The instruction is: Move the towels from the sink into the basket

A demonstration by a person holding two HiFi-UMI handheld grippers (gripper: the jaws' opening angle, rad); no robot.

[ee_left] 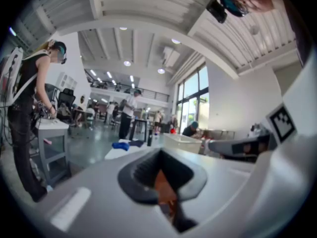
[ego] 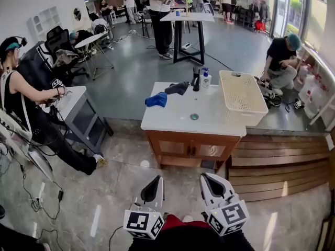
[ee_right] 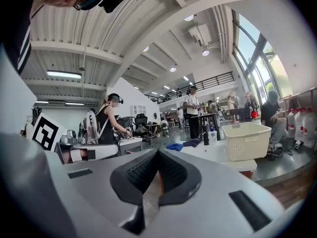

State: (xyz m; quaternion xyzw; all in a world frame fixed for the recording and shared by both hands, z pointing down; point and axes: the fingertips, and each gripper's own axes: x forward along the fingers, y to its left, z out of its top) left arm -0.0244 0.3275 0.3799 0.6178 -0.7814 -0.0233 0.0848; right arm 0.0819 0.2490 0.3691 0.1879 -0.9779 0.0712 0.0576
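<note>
A blue towel (ego: 157, 99) and a dark towel (ego: 177, 88) lie at the back left of the white sink top (ego: 178, 122), near the black faucet (ego: 196, 79). A cream basket (ego: 242, 95) stands on the top's right end. Both grippers hang low in the head view, well short of the cabinet. My left gripper (ego: 155, 182) and my right gripper (ego: 207, 179) are shut with nothing between the pads. The left gripper view shows its gripper (ee_left: 159, 168) with the blue towel (ee_left: 120, 145) far ahead. Beyond its gripper (ee_right: 157, 168), the right gripper view shows both towels (ee_right: 174, 147) and the basket (ee_right: 246, 140).
A soap bottle (ego: 205, 78) stands by the faucet and a drain (ego: 194, 116) sits mid-top. A seated person (ego: 21, 101) works at a grey table (ego: 78, 109) to the left. Another person (ego: 282, 61) crouches at the right by wooden steps (ego: 277, 166).
</note>
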